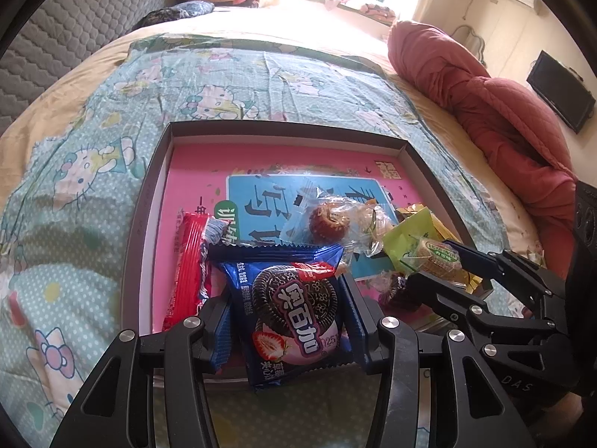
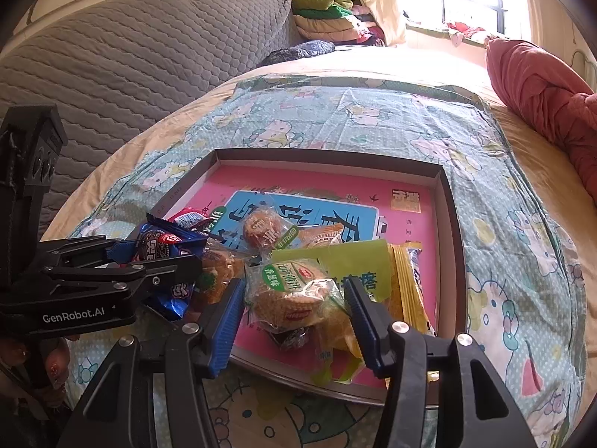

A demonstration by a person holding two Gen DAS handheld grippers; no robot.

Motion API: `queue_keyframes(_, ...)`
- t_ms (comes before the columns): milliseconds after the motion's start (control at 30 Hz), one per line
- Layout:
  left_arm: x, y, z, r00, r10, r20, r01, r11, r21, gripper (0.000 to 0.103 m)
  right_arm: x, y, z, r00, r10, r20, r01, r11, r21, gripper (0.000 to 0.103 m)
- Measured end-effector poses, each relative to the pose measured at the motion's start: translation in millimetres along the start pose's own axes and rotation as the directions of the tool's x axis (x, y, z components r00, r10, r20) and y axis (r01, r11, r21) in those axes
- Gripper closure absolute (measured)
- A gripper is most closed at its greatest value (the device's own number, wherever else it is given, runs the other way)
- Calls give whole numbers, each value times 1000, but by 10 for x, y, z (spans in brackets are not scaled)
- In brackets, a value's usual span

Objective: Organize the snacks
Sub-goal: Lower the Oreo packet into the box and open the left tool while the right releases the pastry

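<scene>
While lying at the near edge of the shallow box (image 1: 164, 171) on the bed (image 1: 93, 142), the blue cookie packet (image 1: 294, 310) is running its long axis near to far, with the left claw (image 1: 285, 330) pinching its sides. To its right, the right claw (image 2: 294, 317) is closing on a clear-wrapped biscuit pack (image 2: 294, 298); whether its pads are pressing, I cannot tell. A red wrapper (image 1: 190, 265) is lying at the left.

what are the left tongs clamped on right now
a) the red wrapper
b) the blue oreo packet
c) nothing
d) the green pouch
b: in the left wrist view the left tongs have their blue pads pressed on both sides of the blue oreo packet, while the red wrapper lies apart beside it in the box.
</scene>
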State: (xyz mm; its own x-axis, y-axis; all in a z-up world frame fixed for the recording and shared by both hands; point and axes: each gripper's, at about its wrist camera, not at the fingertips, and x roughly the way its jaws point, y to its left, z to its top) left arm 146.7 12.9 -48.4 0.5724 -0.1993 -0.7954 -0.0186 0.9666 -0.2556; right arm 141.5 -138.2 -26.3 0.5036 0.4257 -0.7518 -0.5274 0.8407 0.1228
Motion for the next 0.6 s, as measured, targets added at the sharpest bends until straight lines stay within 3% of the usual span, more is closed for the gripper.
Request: queue_keyframes(600,-66,9,19,1000,1,10,-1,1000,-1,50,12,41,1,1000,7,-8,-8,1000,-4,46)
